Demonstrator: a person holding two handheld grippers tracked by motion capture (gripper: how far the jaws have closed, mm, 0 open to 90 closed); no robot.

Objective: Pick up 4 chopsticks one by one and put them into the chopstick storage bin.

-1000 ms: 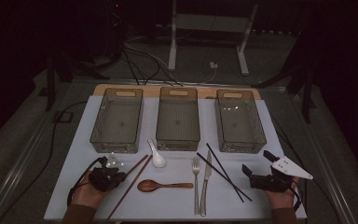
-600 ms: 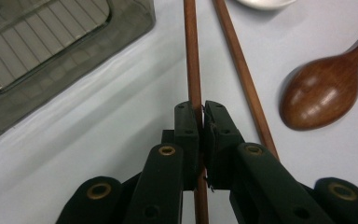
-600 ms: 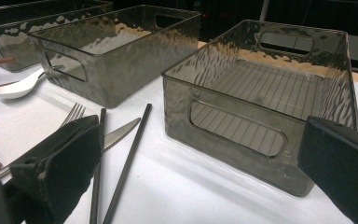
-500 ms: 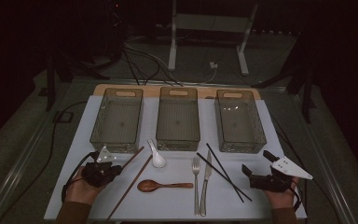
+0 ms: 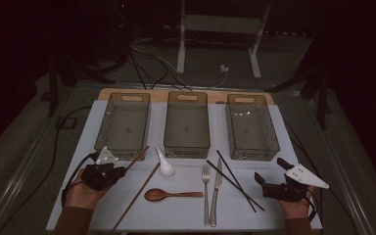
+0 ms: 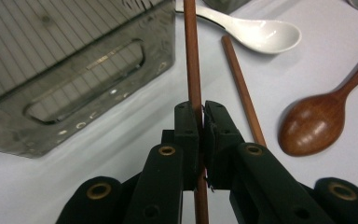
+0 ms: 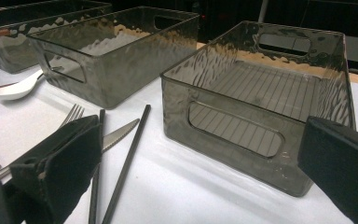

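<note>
Left gripper view: left gripper fingers clamp a brown chopstick; right gripper fingers spread wide, holding nothing

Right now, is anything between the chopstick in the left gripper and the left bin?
Nothing visible. The left gripper is shut on the brown chopstick, whose far end already reaches the left bin at its near wall. The second brown chopstick and white spoon lie off to the side.

The chopstick in the left gripper looked like smooth, matt brown wood; the brown spoon had polished wood's gloss, the white spoon a glazed sheen. The bins were smoky, rippled clear plastic, the gripper pads matt black
</note>
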